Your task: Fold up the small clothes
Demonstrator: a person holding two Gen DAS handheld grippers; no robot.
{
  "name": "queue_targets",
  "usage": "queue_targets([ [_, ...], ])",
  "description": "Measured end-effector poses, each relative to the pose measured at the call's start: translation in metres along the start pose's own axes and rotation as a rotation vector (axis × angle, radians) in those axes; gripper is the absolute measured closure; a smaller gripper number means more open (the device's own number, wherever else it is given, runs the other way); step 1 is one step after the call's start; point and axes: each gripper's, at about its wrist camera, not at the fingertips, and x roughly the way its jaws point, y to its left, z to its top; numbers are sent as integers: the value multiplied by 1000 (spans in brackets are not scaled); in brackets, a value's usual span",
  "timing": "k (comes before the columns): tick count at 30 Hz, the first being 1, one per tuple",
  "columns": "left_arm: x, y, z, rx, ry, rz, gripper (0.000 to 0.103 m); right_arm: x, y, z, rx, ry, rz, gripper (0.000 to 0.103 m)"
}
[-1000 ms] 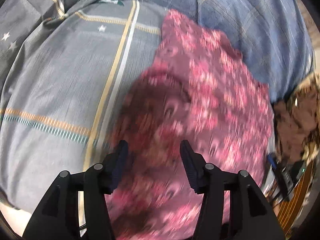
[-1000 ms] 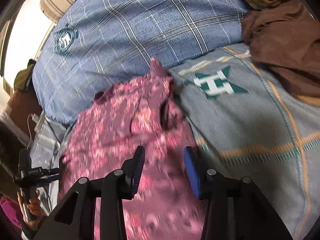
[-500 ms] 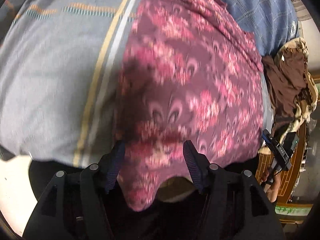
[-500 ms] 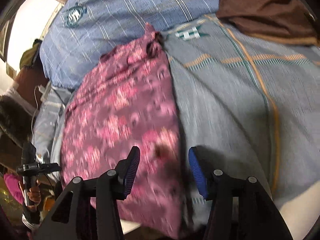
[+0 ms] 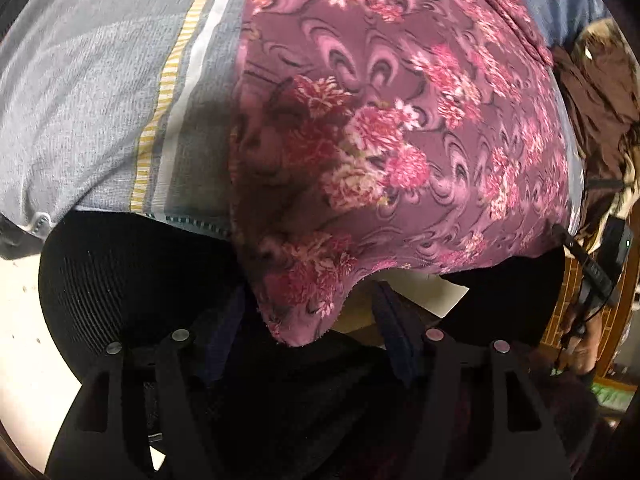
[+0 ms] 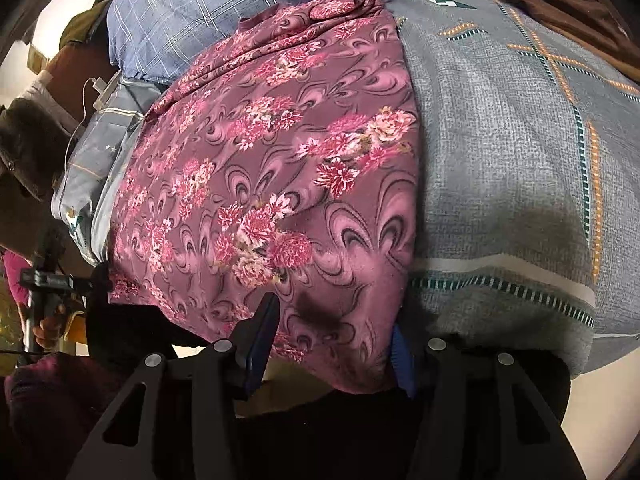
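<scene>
Both grippers have slid back to the bed's near edge, where the floral cloth hangs between the left gripper's just-widened, open fingers and the right gripper's open fingers.

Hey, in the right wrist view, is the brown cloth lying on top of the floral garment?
No, the brown cloth lies at the far right of the grey bedsheet, apart from the floral garment, with bare sheet between them.

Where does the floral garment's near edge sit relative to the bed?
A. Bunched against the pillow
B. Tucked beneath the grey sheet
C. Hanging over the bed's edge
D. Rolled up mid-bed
C: the floral garment lies flat on the grey sheet, its corner drooping past the edge.
</scene>
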Motion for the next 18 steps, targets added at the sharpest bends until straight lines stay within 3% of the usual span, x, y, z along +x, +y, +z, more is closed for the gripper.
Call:
queue_targets([
  [7,19,-19,4,98,-7,88,38,0,3,-3,-40,14,-27,50],
  [9,21,-19,4,110,-18,87,55,1,5,-4,-64,10,-53,60],
  [10,23,-18,4,105,-6,57,86,0,5,-4,-75,6,-67,68],
  [11,26,-13,5,81,17,14,94,-1,5,-5,-83,4,-78,90],
  [12,26,-8,4,49,20,-28,94,-2,3,-5,-83,6,-78,98],
  [14,22,-4,1,36,-4,-49,97,-7,0,-6,-67,-5,-50,98],
  [18,-4,-6,-9,39,-50,-173,99,-26,-2,-3,-8,-37,54,98],
])
